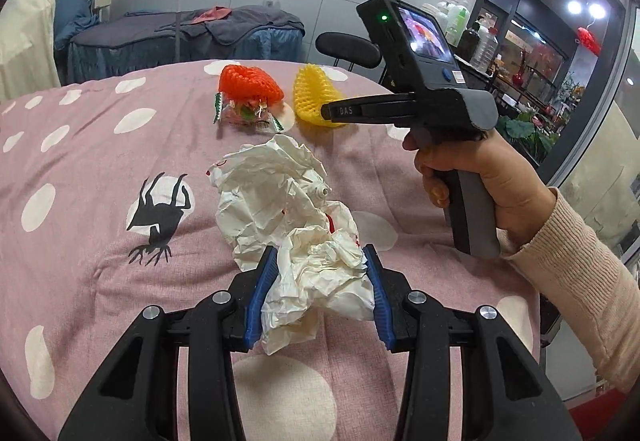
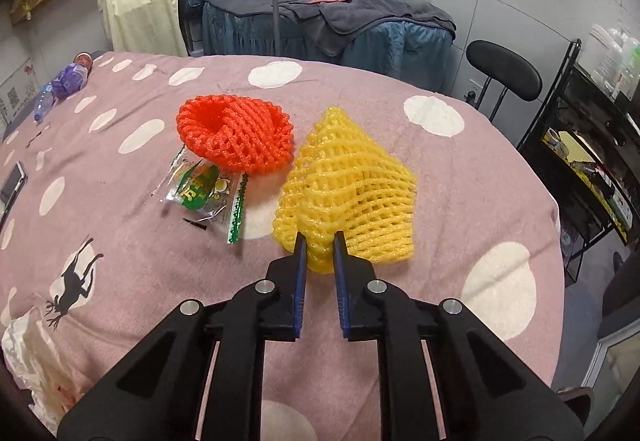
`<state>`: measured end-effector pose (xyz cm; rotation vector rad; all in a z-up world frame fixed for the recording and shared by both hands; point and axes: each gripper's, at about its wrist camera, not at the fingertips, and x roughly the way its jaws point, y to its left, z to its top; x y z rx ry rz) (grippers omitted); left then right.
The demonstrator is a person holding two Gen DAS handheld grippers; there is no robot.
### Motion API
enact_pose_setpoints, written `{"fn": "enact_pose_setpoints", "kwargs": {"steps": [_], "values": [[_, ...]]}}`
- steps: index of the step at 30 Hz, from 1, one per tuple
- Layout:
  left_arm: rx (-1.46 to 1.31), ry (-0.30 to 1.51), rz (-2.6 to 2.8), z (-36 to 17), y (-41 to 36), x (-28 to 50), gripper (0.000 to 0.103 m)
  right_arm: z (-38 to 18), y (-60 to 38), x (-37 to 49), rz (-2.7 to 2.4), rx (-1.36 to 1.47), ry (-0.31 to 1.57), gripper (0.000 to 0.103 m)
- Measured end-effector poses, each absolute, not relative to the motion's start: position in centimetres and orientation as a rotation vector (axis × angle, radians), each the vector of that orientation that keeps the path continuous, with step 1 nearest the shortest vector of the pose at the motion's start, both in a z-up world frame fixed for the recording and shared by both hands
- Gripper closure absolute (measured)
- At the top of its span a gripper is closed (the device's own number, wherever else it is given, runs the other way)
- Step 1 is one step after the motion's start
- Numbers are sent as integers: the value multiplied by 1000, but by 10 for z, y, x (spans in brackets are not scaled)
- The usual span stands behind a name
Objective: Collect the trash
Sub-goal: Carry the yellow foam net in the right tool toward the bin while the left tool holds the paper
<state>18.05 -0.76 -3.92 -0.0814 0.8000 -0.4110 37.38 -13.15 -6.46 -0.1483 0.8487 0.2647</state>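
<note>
Here the left gripper (image 1: 318, 281) is closed partway on a crumpled white plastic bag (image 1: 288, 225). Both blue pads (image 1: 262, 289) press into the near end of the bag; the rest of the bag extends ahead of the fingertips and lies on the pink spotted cover (image 1: 80, 169).

The right gripper (image 2: 319, 241) is nearly closed. Its narrow jaws pinch the near edge of a yellow foam net (image 2: 352, 185), with a fold of the net squeezed between the pads (image 2: 300, 273). The body of the net lies ahead of the fingertips and slightly to their right, on the cover.

An orange foam net (image 2: 236, 133) lies ahead of the right gripper and to its left, just beside the yellow net. A clear wrapper with green print (image 2: 204, 193) lies nearer than the orange net, partly tucked under its edge, to the left of the right fingertips.

From the left wrist view, a hand (image 1: 480, 177) in a beige ribbed sleeve (image 1: 580, 273) grips the right tool's handle, ahead and to the right of the left gripper.

A plastic bottle (image 2: 60, 85) lies far to the left at the far edge of the cover.
</note>
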Motion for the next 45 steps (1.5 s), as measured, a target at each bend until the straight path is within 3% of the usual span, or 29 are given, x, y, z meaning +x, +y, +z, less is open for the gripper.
{"fn": "enact_pose_setpoints", "kwargs": {"steps": [28, 45], "values": [[-74, 755, -533, -38, -73, 132, 61, -20, -256, 188, 240, 100, 733, 90], [-37, 742, -672, -32, -134, 115, 61, -55, -362, 120, -15, 287, 772, 90]]}}
